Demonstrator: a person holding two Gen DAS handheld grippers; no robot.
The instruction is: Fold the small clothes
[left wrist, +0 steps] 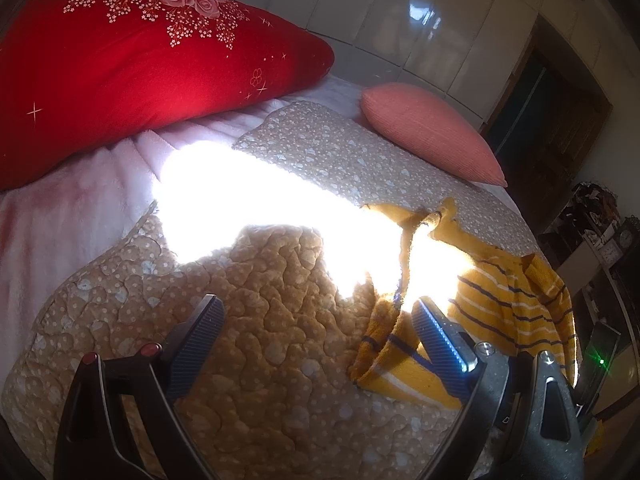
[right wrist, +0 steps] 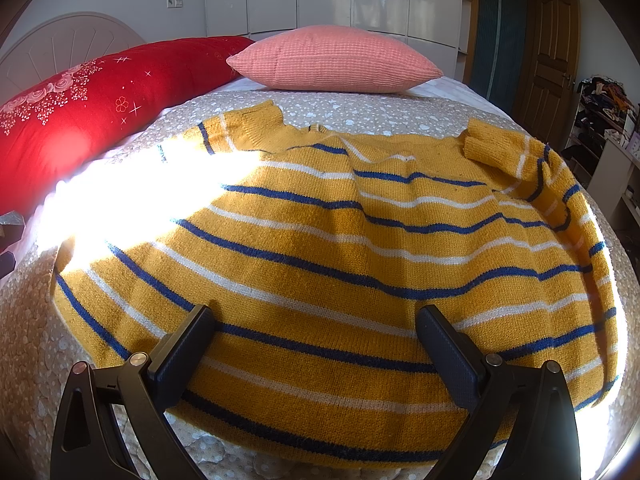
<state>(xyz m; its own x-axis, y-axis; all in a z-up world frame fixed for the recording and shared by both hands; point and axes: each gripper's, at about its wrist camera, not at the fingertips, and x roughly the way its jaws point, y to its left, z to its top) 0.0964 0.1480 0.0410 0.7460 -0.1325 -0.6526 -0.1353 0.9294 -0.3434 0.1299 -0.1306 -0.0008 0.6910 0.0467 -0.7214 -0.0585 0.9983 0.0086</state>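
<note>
Yellow knitted sweater (right wrist: pixel 320 248) with blue and white stripes lies spread flat on the quilted bedspread (right wrist: pixel 32 344), below the pink pillow (right wrist: pixel 336 60) and beside the red one (right wrist: pixel 100 112). We hold our right gripper (right wrist: pixel 316 344) released above its hem; our left gripper (left wrist: pixel 316 340) is released too, beside its sleeve (left wrist: pixel 400 356).

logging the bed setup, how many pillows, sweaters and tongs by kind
pillows: 2, a red floral pillow and a pink pillow
sweaters: 1, a yellow striped sweater spread flat on the quilt
tongs: 2, left tongs and right tongs, both open and empty
total: 5
</note>
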